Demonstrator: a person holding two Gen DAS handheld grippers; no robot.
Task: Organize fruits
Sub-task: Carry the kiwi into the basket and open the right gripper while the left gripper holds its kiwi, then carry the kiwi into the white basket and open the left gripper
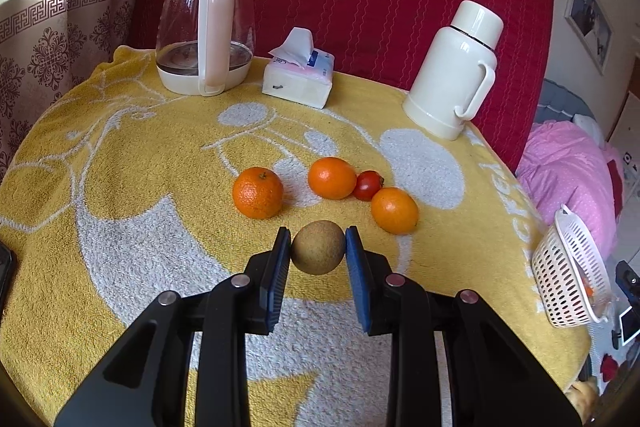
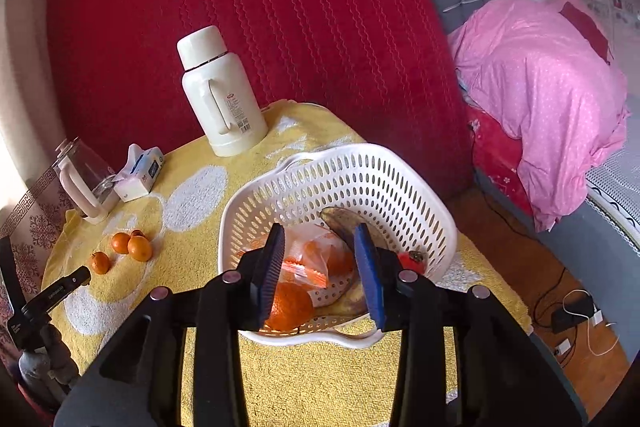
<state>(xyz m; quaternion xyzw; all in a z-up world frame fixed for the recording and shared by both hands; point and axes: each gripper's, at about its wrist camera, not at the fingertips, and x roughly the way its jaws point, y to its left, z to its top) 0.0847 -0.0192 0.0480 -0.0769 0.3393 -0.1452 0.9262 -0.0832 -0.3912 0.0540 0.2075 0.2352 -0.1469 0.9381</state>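
Observation:
In the left wrist view my left gripper (image 1: pixel 318 241) is shut on a brown kiwi (image 1: pixel 318 247) and holds it just above the yellow towel (image 1: pixel 120 267). Beyond it lie three oranges (image 1: pixel 258 192) (image 1: pixel 332 177) (image 1: pixel 394 210) and a small red tomato (image 1: pixel 367 185). In the right wrist view my right gripper (image 2: pixel 320 239) is open and empty above the white perforated basket (image 2: pixel 384 179), which holds an orange (image 2: pixel 290 307), a bagged orange (image 2: pixel 316 255), a dark banana (image 2: pixel 342 223) and a red fruit (image 2: pixel 414 261).
A glass kettle (image 1: pixel 204 27), a tissue pack (image 1: pixel 298 75) and a white thermos (image 1: pixel 456 67) stand along the table's far edge. The basket (image 1: pixel 568 271) sits at the table's right edge. A red cushion is behind; a pink bed is at right.

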